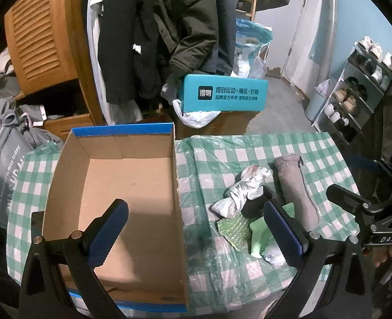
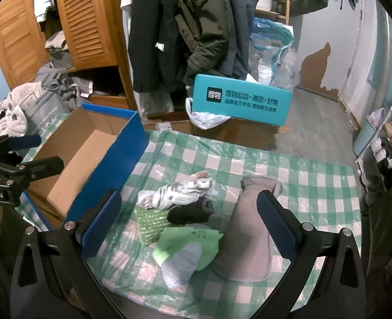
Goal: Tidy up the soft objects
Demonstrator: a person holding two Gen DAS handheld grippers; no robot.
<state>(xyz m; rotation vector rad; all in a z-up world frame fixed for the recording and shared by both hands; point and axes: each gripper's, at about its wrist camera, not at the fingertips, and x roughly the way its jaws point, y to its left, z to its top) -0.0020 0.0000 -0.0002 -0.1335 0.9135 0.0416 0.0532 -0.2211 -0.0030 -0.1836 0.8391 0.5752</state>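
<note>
Left wrist view: my left gripper (image 1: pixel 196 232) hangs released over the cardboard box (image 1: pixel 121 199) on the bench (image 1: pixel 249 146), fingers wide with nothing between them.
Right wrist view: my right gripper (image 2: pixel 189 224) is released too, above the pile beside the box: grey roll (image 2: pixel 249 239), black sock (image 2: pixel 193 212), white bag (image 2: pixel 174 191), green paper (image 2: pixel 193 239).
</note>
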